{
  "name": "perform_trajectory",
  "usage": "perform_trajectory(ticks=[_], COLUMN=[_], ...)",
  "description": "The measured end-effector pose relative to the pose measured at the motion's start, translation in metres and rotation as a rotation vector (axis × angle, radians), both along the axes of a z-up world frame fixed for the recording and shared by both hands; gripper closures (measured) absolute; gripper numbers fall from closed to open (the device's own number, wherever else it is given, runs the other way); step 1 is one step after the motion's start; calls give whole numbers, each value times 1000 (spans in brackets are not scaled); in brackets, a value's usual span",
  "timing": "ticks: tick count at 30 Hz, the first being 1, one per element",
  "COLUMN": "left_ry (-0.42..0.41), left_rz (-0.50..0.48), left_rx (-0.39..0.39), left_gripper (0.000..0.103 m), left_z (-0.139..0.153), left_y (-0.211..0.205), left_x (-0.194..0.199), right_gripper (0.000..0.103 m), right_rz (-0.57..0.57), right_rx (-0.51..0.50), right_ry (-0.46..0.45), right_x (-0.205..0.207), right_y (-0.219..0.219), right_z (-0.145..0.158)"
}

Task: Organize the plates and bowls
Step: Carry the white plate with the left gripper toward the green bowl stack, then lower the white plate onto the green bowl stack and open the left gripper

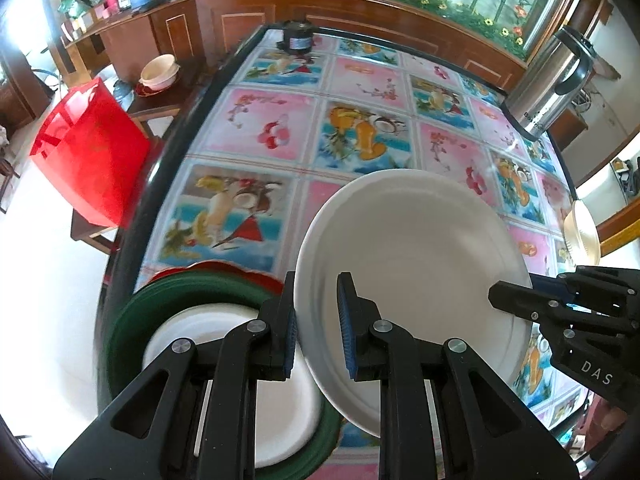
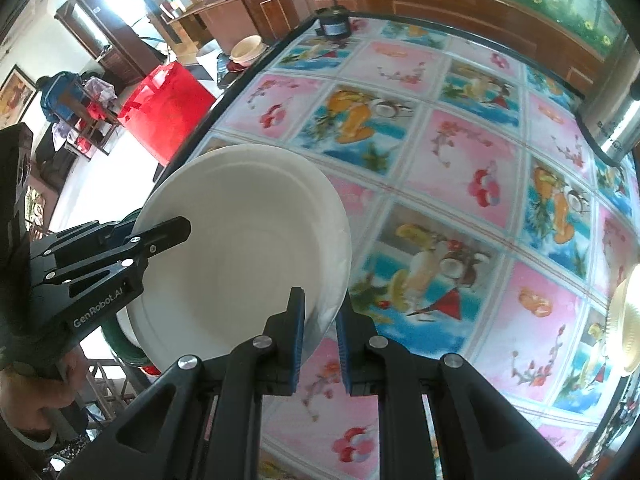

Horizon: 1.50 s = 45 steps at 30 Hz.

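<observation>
A white plate (image 1: 416, 256) is held tilted above the table between both grippers. My left gripper (image 1: 317, 328) is shut on its left rim. My right gripper (image 2: 321, 330) is shut on its right rim; the plate shows in the right wrist view (image 2: 240, 248). Below the left gripper a stack stands at the table's near left corner: a white plate (image 1: 224, 336) on a green plate (image 1: 132, 320), with a red plate (image 1: 240, 270) under them. A cream plate (image 1: 582, 236) lies at the table's right edge.
The table (image 1: 280, 132) has a pink and blue patterned cloth. A steel thermos jug (image 1: 552, 84) stands at the far right and a small black appliance (image 1: 298, 38) at the far edge. A red bag (image 1: 88, 148) sits on a chair to the left.
</observation>
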<state>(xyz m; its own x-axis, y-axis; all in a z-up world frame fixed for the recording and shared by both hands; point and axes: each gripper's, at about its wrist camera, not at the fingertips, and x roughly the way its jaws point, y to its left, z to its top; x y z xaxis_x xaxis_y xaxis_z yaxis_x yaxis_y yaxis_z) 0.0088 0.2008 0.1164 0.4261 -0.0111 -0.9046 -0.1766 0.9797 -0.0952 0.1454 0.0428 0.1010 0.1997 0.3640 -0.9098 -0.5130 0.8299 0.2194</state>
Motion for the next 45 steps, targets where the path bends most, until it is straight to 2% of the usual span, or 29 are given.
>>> perform_trajectory(ticks=[23,32,42,45], left_ry=[16,84,59,50], left_rz=[63,95,105,106], left_rx=[11,-17,72,73], left_gripper=[85,85,85,85], left_z=[-3,-32,-38,-39], left_y=[85,99,99,99], left_x=[-74,-94,-96,-97], right_gripper=[86,86,86,84], right_rz=[157,212,236,240], right_rx=[-39,-63,-82,-77], right_ry=[11,44,56,55], right_x=[-47,-58,-63,-63], right_y=[98,121,132,131], right_z=[-5,-22,-33,-31])
